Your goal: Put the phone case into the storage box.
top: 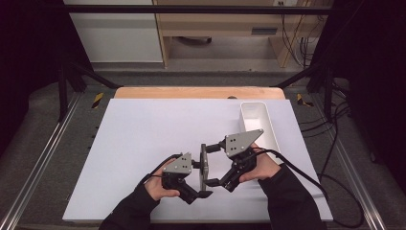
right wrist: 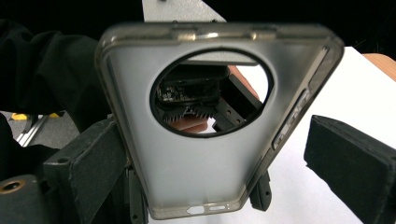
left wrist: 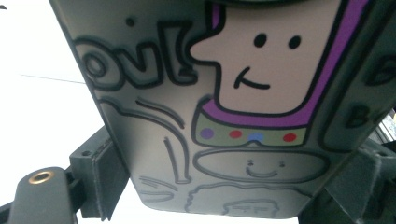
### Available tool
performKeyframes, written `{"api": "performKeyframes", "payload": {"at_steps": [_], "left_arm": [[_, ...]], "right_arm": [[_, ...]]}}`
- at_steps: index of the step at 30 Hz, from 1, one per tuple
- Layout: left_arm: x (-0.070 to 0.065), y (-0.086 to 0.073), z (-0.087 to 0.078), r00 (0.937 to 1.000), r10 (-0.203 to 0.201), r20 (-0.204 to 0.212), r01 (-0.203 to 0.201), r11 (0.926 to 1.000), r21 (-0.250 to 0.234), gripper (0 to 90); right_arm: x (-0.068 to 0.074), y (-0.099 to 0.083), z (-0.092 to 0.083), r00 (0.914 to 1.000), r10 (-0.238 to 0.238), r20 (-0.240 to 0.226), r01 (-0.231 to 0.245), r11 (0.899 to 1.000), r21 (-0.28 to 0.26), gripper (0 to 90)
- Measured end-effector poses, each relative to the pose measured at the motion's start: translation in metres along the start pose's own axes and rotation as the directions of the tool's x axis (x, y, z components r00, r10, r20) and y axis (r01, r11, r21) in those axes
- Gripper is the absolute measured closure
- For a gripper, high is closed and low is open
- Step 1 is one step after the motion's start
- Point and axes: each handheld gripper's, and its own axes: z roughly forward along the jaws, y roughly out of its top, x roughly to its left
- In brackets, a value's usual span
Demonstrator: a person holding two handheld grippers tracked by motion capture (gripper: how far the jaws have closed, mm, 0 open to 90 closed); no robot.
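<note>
Holding a phone case (top: pixel 204 165) edge-on between two tongs, low on the white desk (top: pixel 143 143), a little right of centre, near the 6 o'clock edge; left tongs (top: pixel 200 178) reaching in from 8 o'clock, right tongs (top: pixel 210 163) from 3 o'clock, both gripped by hands in black sleeves; grey plates riding on top of each, cables trailing off toward 5 o'clock.

Seen along the left tongs: printed back of the case (left wrist: pixel 224 116) close up, grey with black outline cartoons, a pale face with dot eyes and a curved mouth, a purple band round it, a strip of purple, red and blue dots beneath, bubble letters at 10 o'clock; black pads pressed against both long edges of the case, so narrowed and clamped on it.

Seen along the right tongs: frosted inside of the case (right wrist: pixel 205 154), large round camera hole at 12 o'clock, left tongs and fingers showing through that hole; dark pad at 8 o'clock touching the case's edge; other pad (right wrist: pixel 355 163) at 4 o'clock standing apart from the case, bare white desk between; so spread fairly wide, not closed on the case.

White tray (top: pixel 261 122) at 2 o'clock on the desk, near the right hand, apart from the case.
</note>
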Motion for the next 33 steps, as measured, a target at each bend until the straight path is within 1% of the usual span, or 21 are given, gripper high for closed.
{"api": "performKeyframes", "payload": {"at_steps": [4, 13, 18, 21, 24, 33], "left_arm": [[-0.0007, -0.0005, 0.0015, 1.0, 0.005, 0.005, -0.005, 0.9999, 0.01, 11.4], [-0.0031, -0.0017, 0.0051, 0.9992, 0.036, 0.019, -0.037, 0.9986, 0.039, 11.4], [-0.0031, -0.0026, 0.006, 0.9987, 0.046, 0.022, -0.047, 0.9976, 0.051, 11.4], [-0.0035, -0.0027, 0.0062, 0.9985, 0.05, 0.022, -0.051, 0.9969, 0.059, 11.4], [-0.0031, -0.0029, 0.0061, 0.9985, 0.051, 0.018, -0.053, 0.9968, 0.061, 11.4], [-0.0024, -0.0034, 0.0055, 0.9992, 0.034, 0.02, -0.035, 0.997, 0.069, 11.0]], "right_arm": [[0.0001, -0.0001, 0.0001, 1.0, -0.001, -0.008, 0.001, 1.0, -0.003, 7.1], [0.0011, -0.002, 0.0036, 0.999, -0.006, -0.043, 0.006, 1.0, -0.004, 7.5], [0.0024, -0.003, 0.0045, 0.9983, -0.013, -0.057, 0.014, 1.0, 0.001, 10.7], [0.0028, -0.0033, 0.0045, 0.9981, -0.014, -0.06, 0.014, 1.0, 0.004, 11.1], [0.0028, -0.0036, 0.0047, 0.9982, -0.018, -0.058, 0.018, 1.0, 0.008, 11.2], [0.0017, -0.0036, 0.0051, 0.9984, -0.002, -0.056, 0.003, 1.0, 0.016, 11.8]]}}
